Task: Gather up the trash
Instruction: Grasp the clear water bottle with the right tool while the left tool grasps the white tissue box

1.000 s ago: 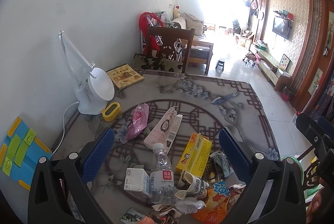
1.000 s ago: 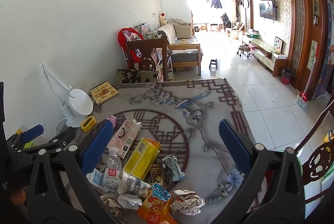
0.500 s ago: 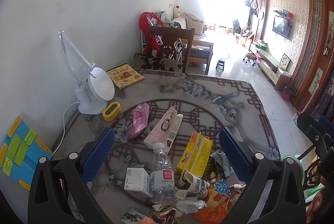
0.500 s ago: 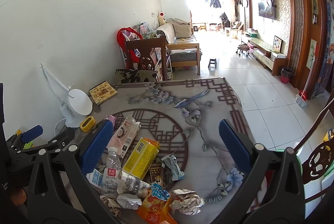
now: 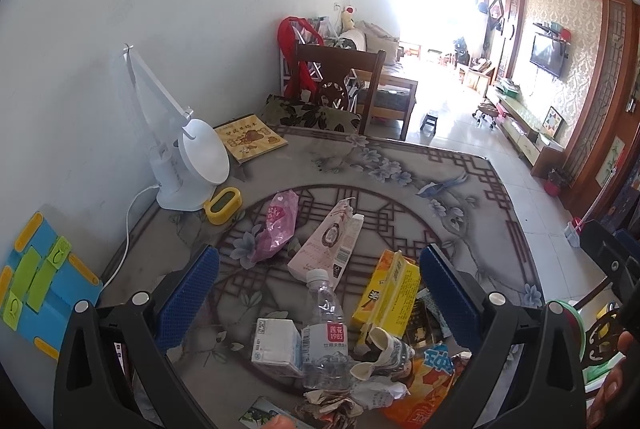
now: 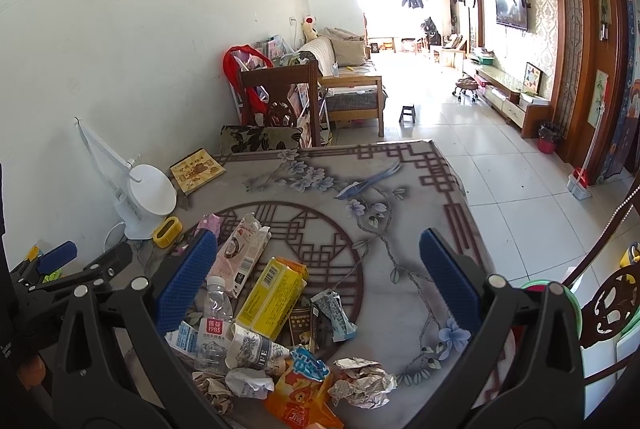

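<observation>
Trash lies piled on the patterned table [image 5: 400,173] near its front edge. I see a clear plastic bottle [image 5: 326,333], a yellow carton [image 5: 388,289], a pink milk carton [image 5: 330,243], a pink plastic bag [image 5: 276,229], a small white carton [image 5: 276,347], an orange snack bag [image 5: 424,389] and crumpled paper [image 6: 362,381]. My left gripper [image 5: 318,293] is open and empty, held above the pile. My right gripper [image 6: 318,285] is open and empty, above the same pile, to the right of the left gripper [image 6: 60,269].
A white desk lamp [image 5: 180,157], a yellow gadget [image 5: 224,204] and a book [image 5: 250,142] sit at the table's far left. A blue and green stand [image 5: 36,281] leans on the wall. A wooden chair [image 5: 336,85] stands behind the table. A green bin [image 6: 560,299] is at right.
</observation>
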### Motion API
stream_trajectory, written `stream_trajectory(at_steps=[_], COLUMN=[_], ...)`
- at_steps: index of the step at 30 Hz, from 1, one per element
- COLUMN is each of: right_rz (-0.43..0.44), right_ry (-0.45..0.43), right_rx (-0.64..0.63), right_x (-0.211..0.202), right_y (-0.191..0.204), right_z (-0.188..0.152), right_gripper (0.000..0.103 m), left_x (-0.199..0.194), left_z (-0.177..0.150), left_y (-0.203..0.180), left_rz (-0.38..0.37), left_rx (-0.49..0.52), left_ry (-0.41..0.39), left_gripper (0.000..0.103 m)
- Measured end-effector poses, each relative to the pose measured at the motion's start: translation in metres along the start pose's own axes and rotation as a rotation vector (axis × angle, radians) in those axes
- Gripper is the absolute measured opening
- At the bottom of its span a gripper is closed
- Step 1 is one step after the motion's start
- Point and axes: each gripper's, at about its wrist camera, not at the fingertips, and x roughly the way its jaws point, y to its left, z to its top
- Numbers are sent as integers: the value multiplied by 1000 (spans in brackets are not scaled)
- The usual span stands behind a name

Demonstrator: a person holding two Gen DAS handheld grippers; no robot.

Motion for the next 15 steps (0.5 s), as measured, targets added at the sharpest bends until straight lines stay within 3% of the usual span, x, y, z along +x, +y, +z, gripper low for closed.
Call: stream_trajectory(at_steps=[5, 10, 12, 15], right_rz=[-11, -25, -20, -6], right_ry=[52, 151, 201, 257], right_rx=[12, 39, 69, 94], right_x=[19, 52, 67, 83], right_y=[2, 0, -1, 2], right_z=[-9, -24, -31, -37], right_gripper=[100, 100, 100, 100], left_x=[21, 59, 80, 103], left_z=[-11, -51, -67, -81], left_y=[30, 60, 65, 67], left_rz=[12, -59, -52, -80], left_rx=[19, -16, -20, -20], left_ry=[26, 206, 287, 349], left_gripper=[96, 95, 95, 94])
